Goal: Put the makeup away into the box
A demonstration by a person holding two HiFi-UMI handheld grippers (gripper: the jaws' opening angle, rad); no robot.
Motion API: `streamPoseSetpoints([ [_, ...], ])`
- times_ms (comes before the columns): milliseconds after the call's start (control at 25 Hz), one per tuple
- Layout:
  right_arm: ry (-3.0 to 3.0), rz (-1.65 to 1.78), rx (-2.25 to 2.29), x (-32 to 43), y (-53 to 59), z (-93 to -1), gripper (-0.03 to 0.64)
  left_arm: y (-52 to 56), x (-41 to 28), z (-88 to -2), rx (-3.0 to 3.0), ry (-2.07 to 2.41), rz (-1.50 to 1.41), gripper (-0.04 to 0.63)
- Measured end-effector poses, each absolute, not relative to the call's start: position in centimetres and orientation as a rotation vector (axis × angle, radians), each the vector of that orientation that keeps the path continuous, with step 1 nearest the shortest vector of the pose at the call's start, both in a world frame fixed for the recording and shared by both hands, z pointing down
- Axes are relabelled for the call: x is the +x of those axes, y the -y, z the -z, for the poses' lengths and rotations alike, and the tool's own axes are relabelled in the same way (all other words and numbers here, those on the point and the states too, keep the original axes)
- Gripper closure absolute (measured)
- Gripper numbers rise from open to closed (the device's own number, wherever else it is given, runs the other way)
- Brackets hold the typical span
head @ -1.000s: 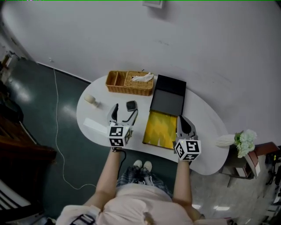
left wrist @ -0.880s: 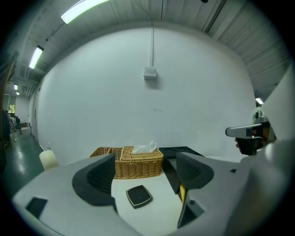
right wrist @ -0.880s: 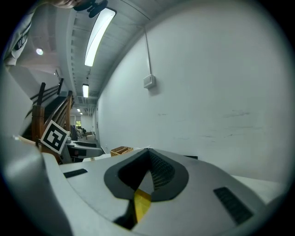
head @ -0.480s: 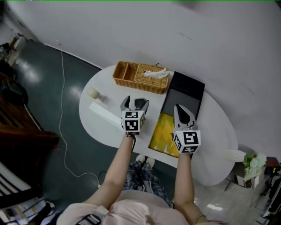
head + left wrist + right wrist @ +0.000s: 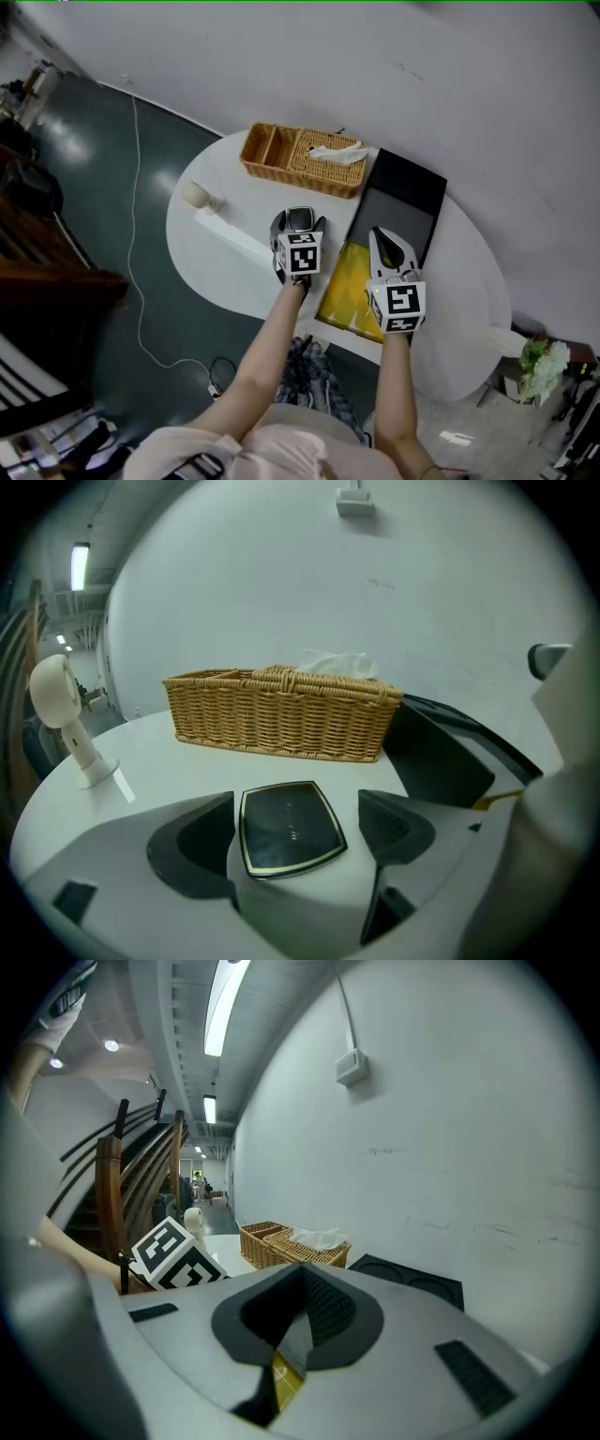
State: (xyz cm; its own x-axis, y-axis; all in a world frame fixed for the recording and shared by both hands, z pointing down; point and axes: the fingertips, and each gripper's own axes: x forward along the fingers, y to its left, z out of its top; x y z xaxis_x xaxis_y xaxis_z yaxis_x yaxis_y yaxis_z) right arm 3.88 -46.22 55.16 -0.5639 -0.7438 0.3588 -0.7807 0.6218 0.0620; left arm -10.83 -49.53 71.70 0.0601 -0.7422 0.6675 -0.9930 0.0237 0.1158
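Left gripper [image 5: 298,225]: jaws wide apart, lowered to the table [image 5: 225,272], nothing clamped.
Between the jaws: a flat dark compact [image 5: 289,825] with a thin pale rim, lying face up on the tabletop. It sits nearer the left jaw, with a clear gap on the right side, and neither pad appears to press it.
Right gripper [image 5: 384,239]: jaws brought together, nothing held. It hangs over the near part of the box.
Box [image 5: 345,279]: open, yellow-lined tray toward the person, black lid laid back toward the wall. It stands just beside the compact on its right, and no makeup shows in it.
Surroundings: wicker basket [image 5: 305,161] with tissue behind the compact; a white round-headed object on a stand [image 5: 195,195] and a white flat strip [image 5: 230,234] to the left, both apart from the work.
Step in hand (judged): taking hold of the compact.
Recommended practice: centre the jaws so both pads meet the edges together. The item is thin and smooth, so keep the pads low against the table. Close squarely and lift level.
Risk: an uneven close may skid the compact toward the basket.
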Motion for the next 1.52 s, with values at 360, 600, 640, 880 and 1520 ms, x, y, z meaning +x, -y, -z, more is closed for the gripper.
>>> streamPoseSetpoints([
  [360, 2.482, -0.181, 1.238, 5.7, 45.6, -55.8, 0.601, 49.5, -11.6, -72.4, 1.704, 1.856, -0.666, 0.231],
  [600, 2.475, -0.186, 1.257, 6.6, 44.7, -55.6, 0.601, 48.5, -11.4, -72.1, 1.744, 1.828, -0.671, 0.246],
  [640, 2.475, -0.186, 1.261, 6.8, 44.5, -55.6, 0.601, 48.3, -11.4, -71.9, 1.754, 1.827, -0.657, 0.247],
  [880, 2.459, -0.182, 1.311, 7.9, 43.5, -54.7, 0.601, 47.5, -10.6, -66.2, 1.896, 1.811, -0.52, 0.247],
  [1520, 2.306, -0.251, 1.548, 15.7, 38.6, -54.4, 0.601, 41.6, 4.5, -57.5, 2.328, 1.442, -0.47, 0.247],
])
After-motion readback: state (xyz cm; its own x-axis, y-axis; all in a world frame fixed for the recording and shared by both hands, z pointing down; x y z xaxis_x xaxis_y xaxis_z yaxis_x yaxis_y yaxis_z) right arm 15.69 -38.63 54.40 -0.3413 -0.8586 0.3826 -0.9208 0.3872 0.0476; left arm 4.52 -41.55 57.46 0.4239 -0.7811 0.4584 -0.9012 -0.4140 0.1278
